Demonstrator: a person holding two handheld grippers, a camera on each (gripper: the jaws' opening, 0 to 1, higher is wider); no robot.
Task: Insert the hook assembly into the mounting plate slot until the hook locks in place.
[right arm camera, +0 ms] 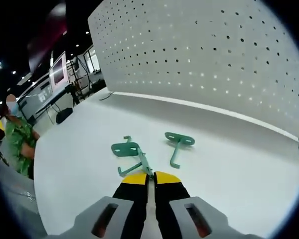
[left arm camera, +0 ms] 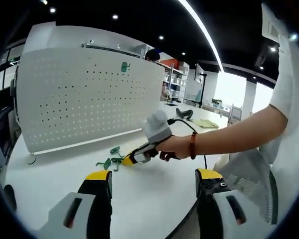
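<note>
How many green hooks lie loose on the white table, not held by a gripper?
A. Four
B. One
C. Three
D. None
B: in the right gripper view, the right gripper is shut on the shaft of one hook, while a second hook lies apart on the table, untouched.

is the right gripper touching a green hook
Touching. In the right gripper view, the right gripper has its jaws closed on the shaft of the nearer green hook lying on the table.
</note>
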